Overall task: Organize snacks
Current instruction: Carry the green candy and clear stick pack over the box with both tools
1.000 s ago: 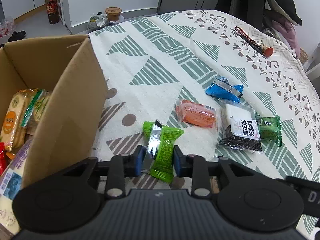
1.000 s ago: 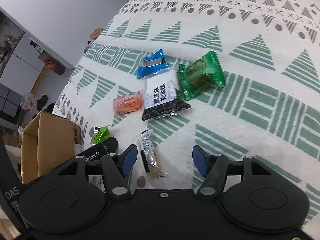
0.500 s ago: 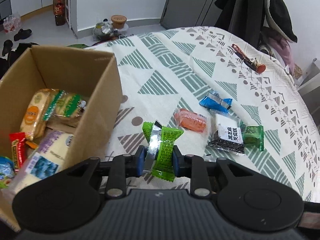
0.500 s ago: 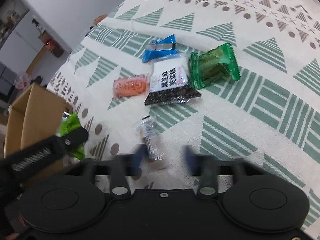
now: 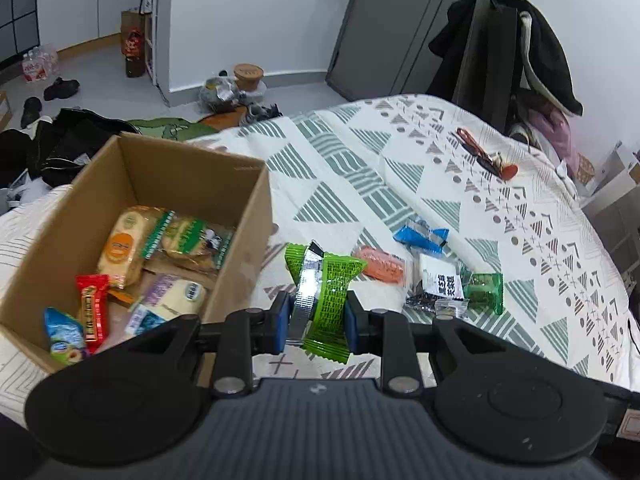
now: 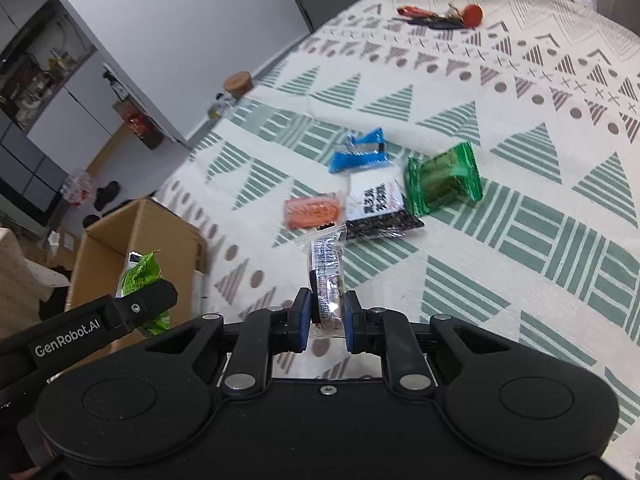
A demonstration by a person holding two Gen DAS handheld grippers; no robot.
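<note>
Both grippers clamped, left gripper (image 5: 316, 316) on lime packet (image 5: 326, 300), right gripper (image 6: 327, 316) on clear-wrapped bar (image 6: 326, 280); slick wrappers risk slipping short of cardboard box (image 5: 240, 216).

The left gripper (image 5: 316, 316) holds a snack packet (image 5: 324, 300) above the cloth (image 5: 400, 184). To its left sits the box (image 5: 240, 240) with snacks inside. Ahead and to its right, four packets (image 5: 436, 276) lie close together on the cloth. Far behind them lie the scissors (image 5: 476, 152). The right gripper (image 6: 326, 318) holds a thin snack bar (image 6: 326, 276). The four packets lie just ahead of it, and the box is off to its left.
</note>
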